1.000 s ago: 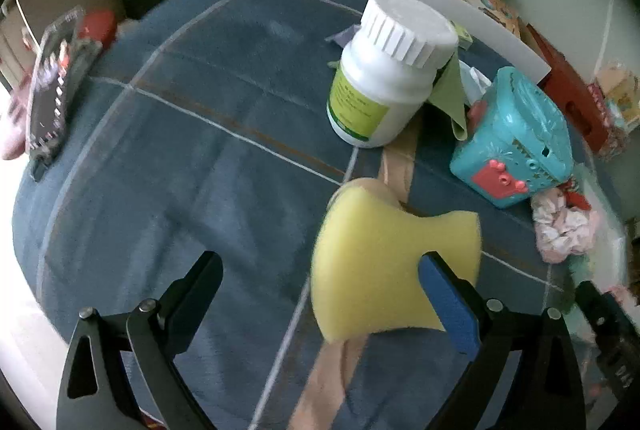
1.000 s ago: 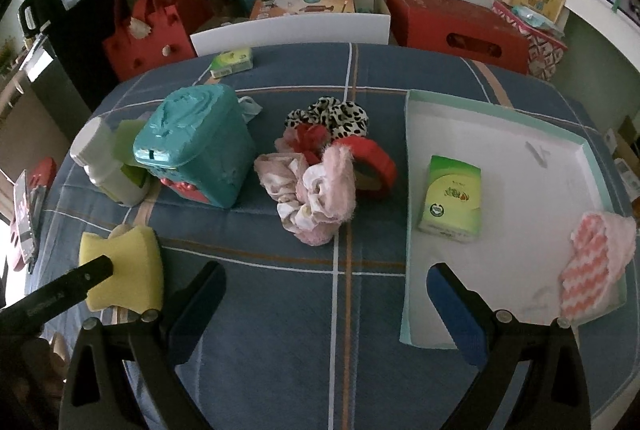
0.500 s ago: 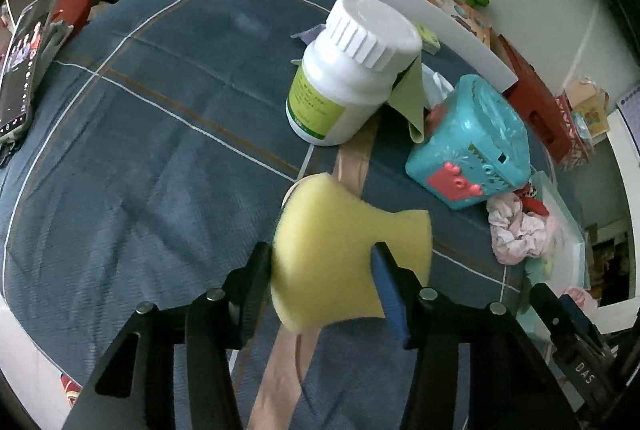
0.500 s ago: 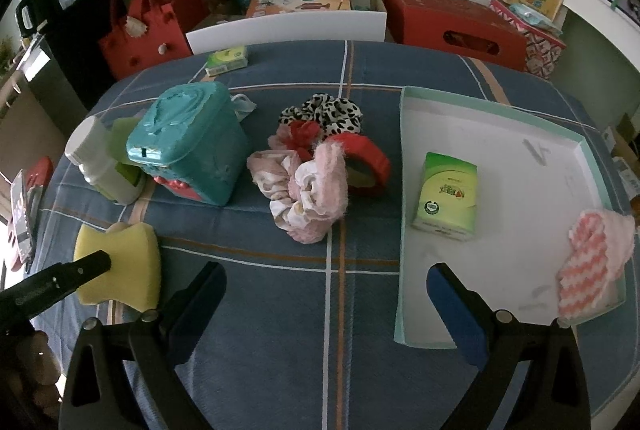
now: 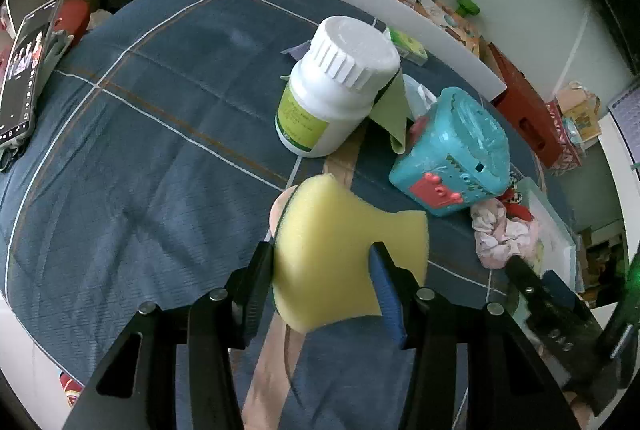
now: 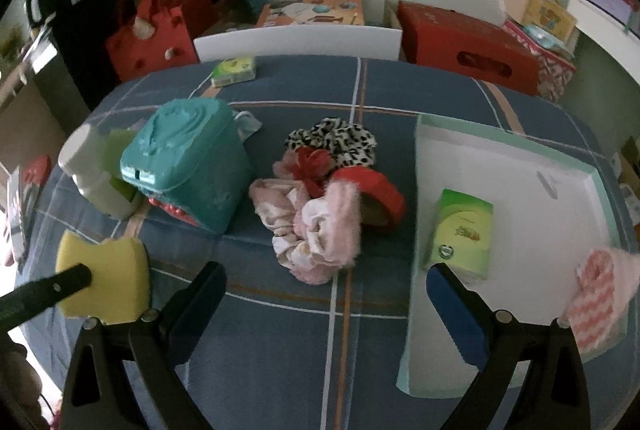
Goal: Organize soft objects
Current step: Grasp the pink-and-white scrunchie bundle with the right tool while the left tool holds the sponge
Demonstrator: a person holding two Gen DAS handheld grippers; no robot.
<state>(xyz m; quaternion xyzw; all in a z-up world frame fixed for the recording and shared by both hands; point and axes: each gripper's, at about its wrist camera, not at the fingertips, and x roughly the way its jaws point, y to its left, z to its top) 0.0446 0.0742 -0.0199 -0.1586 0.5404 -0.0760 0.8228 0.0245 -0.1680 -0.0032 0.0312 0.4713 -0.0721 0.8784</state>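
Note:
A yellow sponge [image 5: 332,242] with a pinched waist sits between the fingers of my left gripper [image 5: 320,258], which is shut on it just above the blue checked cloth. The right wrist view shows the same sponge [image 6: 108,278] at the left with a black left finger [image 6: 48,290] across it. My right gripper [image 6: 325,282] stands open over bare cloth, nothing between its fingers. Beyond it lies a pile of scrunchies [image 6: 316,214], pink, red and leopard print. A white tray [image 6: 520,182] at the right holds a green tissue pack [image 6: 462,234] and a pink striped cloth [image 6: 596,290].
A teal plastic box [image 6: 188,166] and a white bottle [image 5: 336,86] with a green cloth stand behind the sponge. A phone [image 5: 24,70] lies at the table's left edge. Another tissue pack [image 6: 234,70] sits at the far edge, before a red bag [image 6: 152,38] and a red box [image 6: 464,50].
My left gripper's jaws went from wide open to closed on the sponge, squeezing its waist. The right gripper has stayed open and has barely moved.

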